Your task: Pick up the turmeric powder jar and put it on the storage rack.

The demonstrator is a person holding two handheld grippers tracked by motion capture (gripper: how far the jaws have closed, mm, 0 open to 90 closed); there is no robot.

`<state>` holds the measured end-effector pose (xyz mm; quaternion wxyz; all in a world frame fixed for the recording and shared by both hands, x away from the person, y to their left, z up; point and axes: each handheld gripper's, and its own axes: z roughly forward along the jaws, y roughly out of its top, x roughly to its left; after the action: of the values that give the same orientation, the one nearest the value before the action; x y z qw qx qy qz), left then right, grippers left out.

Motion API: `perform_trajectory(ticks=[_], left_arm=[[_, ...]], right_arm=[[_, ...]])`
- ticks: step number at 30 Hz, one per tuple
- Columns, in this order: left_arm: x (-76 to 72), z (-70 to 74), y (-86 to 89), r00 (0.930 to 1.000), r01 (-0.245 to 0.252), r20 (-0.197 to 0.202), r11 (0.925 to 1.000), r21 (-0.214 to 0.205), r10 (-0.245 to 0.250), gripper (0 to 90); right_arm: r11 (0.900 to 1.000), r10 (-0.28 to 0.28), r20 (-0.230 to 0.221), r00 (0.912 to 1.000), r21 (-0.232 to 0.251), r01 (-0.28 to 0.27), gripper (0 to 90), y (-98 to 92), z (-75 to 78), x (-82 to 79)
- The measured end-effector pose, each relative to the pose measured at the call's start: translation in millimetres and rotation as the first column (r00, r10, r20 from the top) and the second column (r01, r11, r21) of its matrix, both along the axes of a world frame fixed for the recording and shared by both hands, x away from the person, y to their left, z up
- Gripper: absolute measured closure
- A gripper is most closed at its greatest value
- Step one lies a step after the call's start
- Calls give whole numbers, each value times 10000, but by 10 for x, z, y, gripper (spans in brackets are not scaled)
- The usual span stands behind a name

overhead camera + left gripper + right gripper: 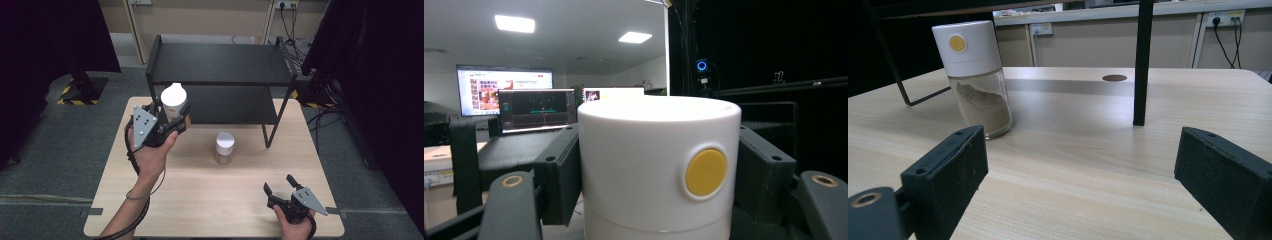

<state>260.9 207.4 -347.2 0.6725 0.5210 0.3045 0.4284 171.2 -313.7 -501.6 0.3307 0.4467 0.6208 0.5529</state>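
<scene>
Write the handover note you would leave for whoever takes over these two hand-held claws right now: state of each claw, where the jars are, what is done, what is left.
Left claw: shut on a white-capped glass spice jar, held up off the light wooden table in front of the black two-tier metal shelf rack.
Right claw: open, nothing in it, low at the table's near right edge.
Second white-capped glass jar of brown powder: upright mid-table, in front of the rack, untouched.
Done: first jar gripped and lifted.
Left: probably set it on the rack, then likely deal with the second jar.
</scene>
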Motion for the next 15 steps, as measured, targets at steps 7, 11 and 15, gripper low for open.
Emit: perform_trajectory(ticks=[7,11,15], left_arm=[[48,135,-19,9999,19,135,10000,-24,-19,305],[89,223,-38,9998,9,211,10000,25,-9,305],[112,289,-53,9997,35,223,10000,-74,-34,305]], right_arm=[[10000,-2,10,10000,-13,2,72,2,-1,-1],[10000,-4,-16,10000,-16,4,72,2,3,2],[10000,-8,-7,10000,-19,8,72,4,2,1]])
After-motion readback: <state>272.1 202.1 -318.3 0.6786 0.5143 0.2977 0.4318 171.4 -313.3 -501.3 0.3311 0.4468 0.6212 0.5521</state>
